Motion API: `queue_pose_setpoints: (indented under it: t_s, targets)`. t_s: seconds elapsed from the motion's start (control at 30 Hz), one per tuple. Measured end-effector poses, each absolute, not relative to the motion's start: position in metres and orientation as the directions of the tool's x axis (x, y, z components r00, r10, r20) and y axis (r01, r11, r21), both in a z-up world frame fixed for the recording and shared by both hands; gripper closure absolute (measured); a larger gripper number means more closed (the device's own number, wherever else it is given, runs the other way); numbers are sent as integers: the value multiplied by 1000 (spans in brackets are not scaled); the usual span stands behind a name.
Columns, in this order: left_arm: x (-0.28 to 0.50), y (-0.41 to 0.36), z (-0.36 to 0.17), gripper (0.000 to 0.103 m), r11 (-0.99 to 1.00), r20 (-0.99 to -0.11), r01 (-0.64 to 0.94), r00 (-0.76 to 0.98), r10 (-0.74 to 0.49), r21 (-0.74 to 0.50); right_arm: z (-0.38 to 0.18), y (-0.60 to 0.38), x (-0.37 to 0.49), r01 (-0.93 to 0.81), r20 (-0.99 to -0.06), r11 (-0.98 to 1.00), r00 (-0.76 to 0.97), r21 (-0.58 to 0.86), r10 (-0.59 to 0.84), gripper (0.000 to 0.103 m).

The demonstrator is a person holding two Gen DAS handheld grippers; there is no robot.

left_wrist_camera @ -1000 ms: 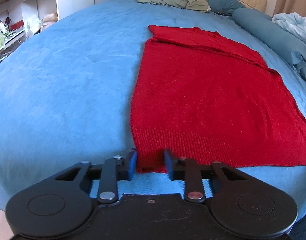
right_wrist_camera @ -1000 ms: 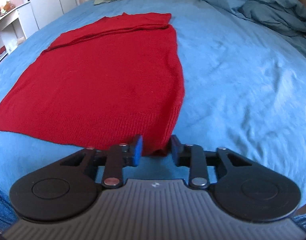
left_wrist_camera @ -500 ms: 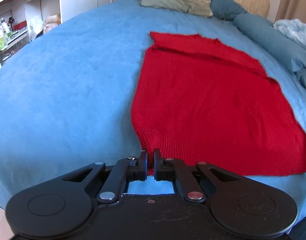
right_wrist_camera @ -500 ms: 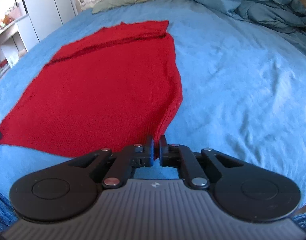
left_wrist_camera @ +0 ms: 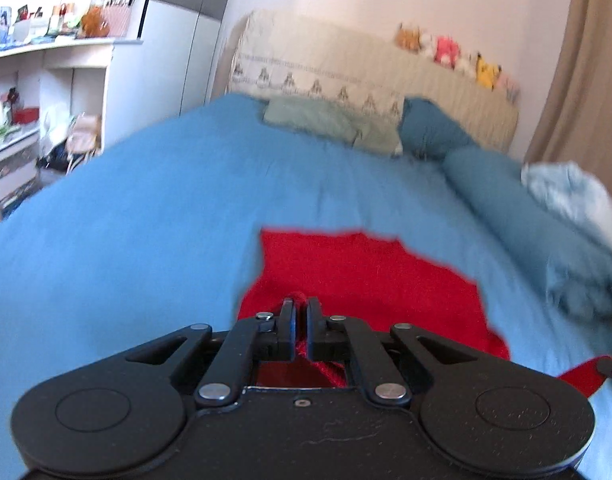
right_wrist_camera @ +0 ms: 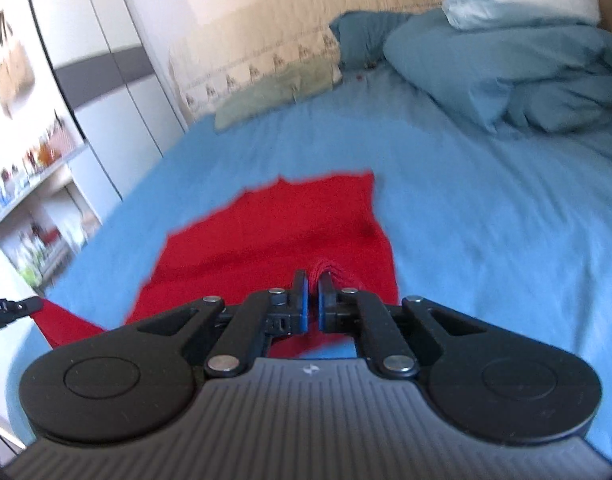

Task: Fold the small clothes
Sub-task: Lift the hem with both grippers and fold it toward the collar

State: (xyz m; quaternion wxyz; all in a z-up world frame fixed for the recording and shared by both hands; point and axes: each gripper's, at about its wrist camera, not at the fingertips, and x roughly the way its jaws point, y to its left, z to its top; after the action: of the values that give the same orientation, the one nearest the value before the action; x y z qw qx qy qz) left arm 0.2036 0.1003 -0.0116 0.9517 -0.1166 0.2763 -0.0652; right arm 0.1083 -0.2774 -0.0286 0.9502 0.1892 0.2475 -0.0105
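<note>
Red knit fabric, the sweater [left_wrist_camera: 365,276], lies on the blue bed [left_wrist_camera: 126,240], with its near hem lifted off the cover. Left tongs [left_wrist_camera: 300,308] are pressed together on a bunched fold of this hem; red fabric shows between the fingers and below them. Right tongs [right_wrist_camera: 313,284] are likewise clamped on a gathered fold of the hem at the opposite corner (the knit ribs bunch up just past the fingertips). Between the two grip points the hem hangs as a raised band, and each view shows the other tongs at its edge with red cloth trailing from them. The far part of the sweater rests flat on the bed.

Green pillow [left_wrist_camera: 329,124] and dark blue pillow [left_wrist_camera: 429,128] lie at the head of the bed against the cream headboard [left_wrist_camera: 345,68]. A rumpled blue duvet [right_wrist_camera: 505,76] lies along the right side. Plush toys [left_wrist_camera: 445,50] sit on top of the headboard. White shelves [left_wrist_camera: 38,92] stand to the left of the bed. Both views are motion-blurred.
</note>
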Motion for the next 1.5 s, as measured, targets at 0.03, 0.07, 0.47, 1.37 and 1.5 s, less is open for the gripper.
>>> queue_pose_setpoints:
  t_s: [0.03,0.07,0.47,1.37,1.5]
  targets:
    - [222,99,-5,99,964,-503,52,845,-181,-261,-19,-283,128,111,-464,924,883,366,78,83]
    - [247,97,2,99,964,-497,42,851,-173,-263,-12,-288,148,113,-458,919,886,378,80,83]
    - [527,52,-84,99,978,-608,-100,793,-33,-184,-85,-335,440,244,-573,903,819,355,5,83]
    - [456,26,-168,26,997,-783,73,618,-71,-33,-175,-255,405,147,-728,985,684,90,-35,0]
    - [461,23,-163,26,996,-790,83,609,-66,-20,-186,-285,385,187,-720,968,694,168,-9,0]
